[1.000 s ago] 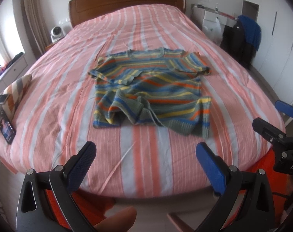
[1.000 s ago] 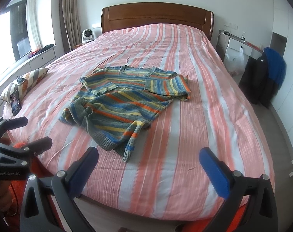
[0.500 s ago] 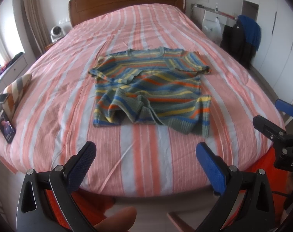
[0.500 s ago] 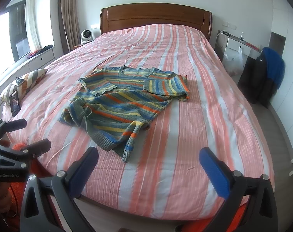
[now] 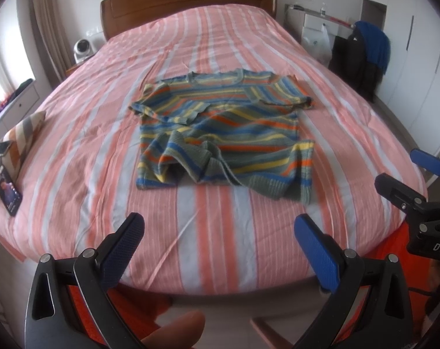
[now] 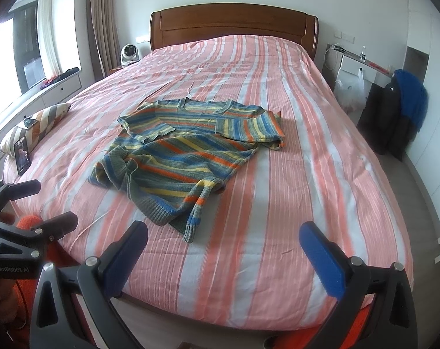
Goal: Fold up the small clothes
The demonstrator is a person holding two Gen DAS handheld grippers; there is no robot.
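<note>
A small striped knit sweater [image 5: 223, 133] in blue, orange, yellow and grey lies rumpled on the pink striped bed [image 5: 208, 226], its sleeves folded inward and its lower left hem bunched up. In the right wrist view the same sweater [image 6: 188, 151] lies left of centre, hem toward me. My left gripper [image 5: 220, 232] hovers open over the foot of the bed, short of the hem, with nothing between its blue pads. My right gripper [image 6: 224, 238] is likewise open and empty near the bed's foot edge. Each gripper shows at the side of the other's view.
A striped cushion [image 5: 19, 136] with a phone [image 5: 6, 190] propped against it sits at the bed's left edge. A wooden headboard [image 6: 234, 26] stands at the far end. To the right are a chair with dark and blue clothes [image 6: 397, 110] and a white desk [image 6: 353, 67].
Both grippers have eased slightly forward toward the bed. The sweater has not moved and both stay open.
</note>
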